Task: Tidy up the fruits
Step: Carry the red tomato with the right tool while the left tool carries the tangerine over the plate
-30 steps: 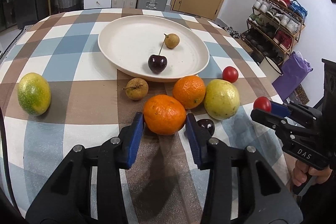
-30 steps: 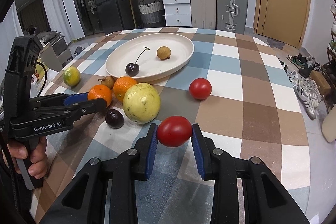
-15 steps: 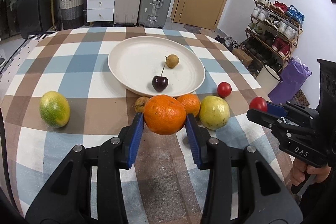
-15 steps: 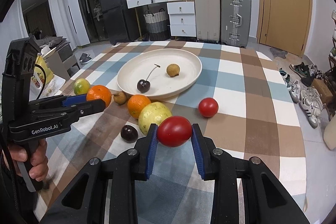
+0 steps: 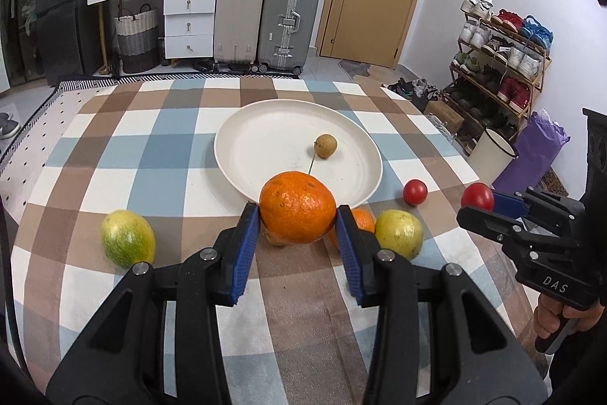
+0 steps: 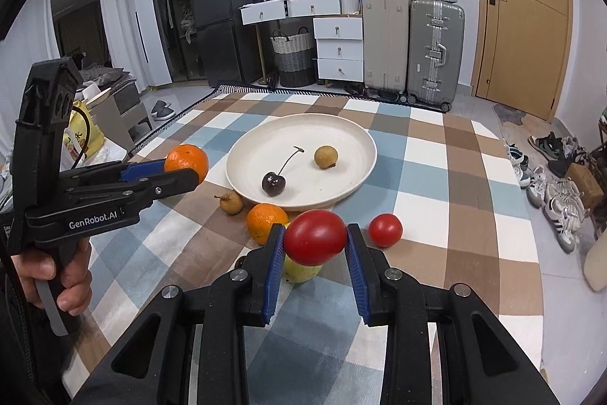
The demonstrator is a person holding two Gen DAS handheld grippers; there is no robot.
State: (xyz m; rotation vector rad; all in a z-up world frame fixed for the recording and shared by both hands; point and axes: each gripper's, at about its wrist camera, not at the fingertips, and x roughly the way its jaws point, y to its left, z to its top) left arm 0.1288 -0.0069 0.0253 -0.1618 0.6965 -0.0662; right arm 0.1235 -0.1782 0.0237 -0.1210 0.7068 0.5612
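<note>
My left gripper is shut on an orange, held in the air in front of the white plate. My right gripper is shut on a red tomato, also lifted off the cloth. The plate holds a dark cherry and a small brown longan. On the checked cloth lie a second orange, a second tomato, a yellow-green fruit, a brown longan and a green-yellow fruit.
The table's right edge drops to the floor, with shoes and a shoe rack beyond. Suitcases and white drawers stand past the far edge. A hand grips the left tool's handle.
Both grippers have risen with their fruit, the orange leaving the cloth and the tomato going higher. More of the room behind the table has come into sight.
</note>
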